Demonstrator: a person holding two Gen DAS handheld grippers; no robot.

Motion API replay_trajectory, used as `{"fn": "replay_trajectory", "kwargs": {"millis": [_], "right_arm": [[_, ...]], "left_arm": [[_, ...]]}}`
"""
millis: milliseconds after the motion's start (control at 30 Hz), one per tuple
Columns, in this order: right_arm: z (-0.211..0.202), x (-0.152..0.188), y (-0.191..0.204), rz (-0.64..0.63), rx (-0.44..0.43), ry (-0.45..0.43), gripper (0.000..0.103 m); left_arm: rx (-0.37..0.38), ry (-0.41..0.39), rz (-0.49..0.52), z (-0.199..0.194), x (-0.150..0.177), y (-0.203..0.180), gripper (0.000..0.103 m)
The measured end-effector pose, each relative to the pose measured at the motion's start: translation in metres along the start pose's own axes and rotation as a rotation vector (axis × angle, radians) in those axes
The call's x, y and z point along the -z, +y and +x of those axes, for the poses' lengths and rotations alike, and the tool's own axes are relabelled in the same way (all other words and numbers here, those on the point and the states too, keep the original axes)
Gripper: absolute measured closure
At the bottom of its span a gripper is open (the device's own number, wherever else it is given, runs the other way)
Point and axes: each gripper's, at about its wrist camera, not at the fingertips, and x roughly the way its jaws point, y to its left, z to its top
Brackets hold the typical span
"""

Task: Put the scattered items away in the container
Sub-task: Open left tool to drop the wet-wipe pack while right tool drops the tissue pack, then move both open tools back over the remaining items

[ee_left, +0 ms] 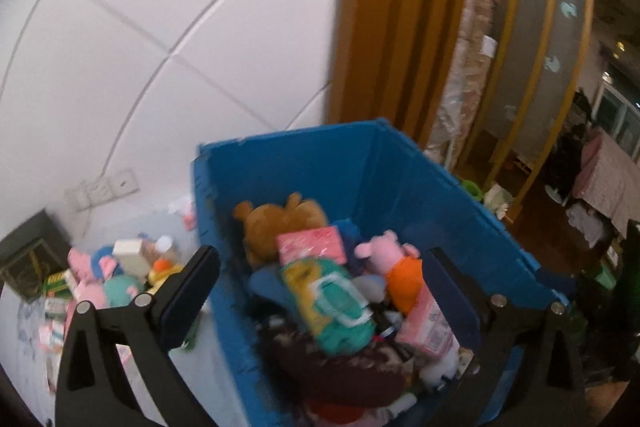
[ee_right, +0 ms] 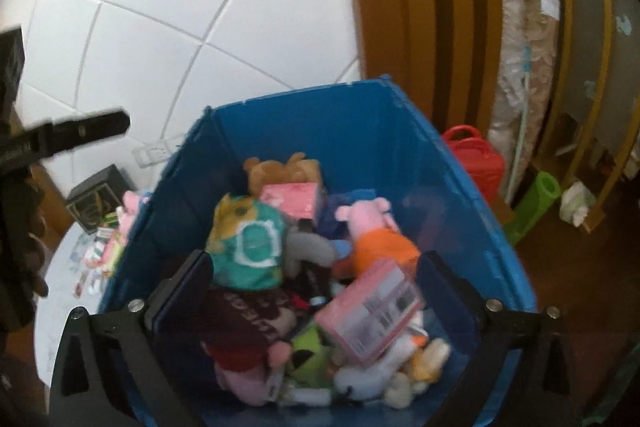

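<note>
A blue crate (ee_left: 288, 137) holds several toys and packs. Among them are a brown plush (ee_left: 280, 223), a pink pig plush in orange (ee_left: 396, 267), a green and yellow pack (ee_left: 328, 303) and pink boxes. My left gripper (ee_left: 322, 273) hangs open over the crate, its pads touching nothing. In the right wrist view the same crate (ee_right: 300, 89) lies below my right gripper (ee_right: 316, 283), also open. A blurred pink box (ee_right: 372, 315) lies tilted on the pile under it, clear of both pads. Scattered items (ee_left: 120, 275) remain on the table left of the crate.
A pale round table (ee_right: 60, 287) carries the loose pile (ee_right: 104, 243) and a dark box (ee_right: 96, 199). White tiled wall behind, wooden slats to the right. A red case (ee_right: 476, 159) and a green roll (ee_right: 532, 203) stand right of the crate. The other gripper's finger (ee_right: 92, 129) juts in from the left.
</note>
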Motion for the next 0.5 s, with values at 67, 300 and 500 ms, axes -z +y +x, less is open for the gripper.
{"fn": "replay_trajectory", "kwargs": {"millis": [67,300,500], "right_arm": [[0.002,-0.004,0.013,-0.023,-0.028,-0.007,0.0],[0.016,-0.009,0.089,-0.132,-0.143,-0.014,0.0],[0.03,-0.007,0.17,-0.223,-0.235,0.002,0.0]], "left_arm": [[-0.028,0.009,-0.033,-0.005,0.009,0.021,0.001],[-0.167,0.05,-0.129,-0.036,0.048,0.105,0.001],[-0.26,0.119,-0.255,-0.066,0.095,0.195,0.001]]}}
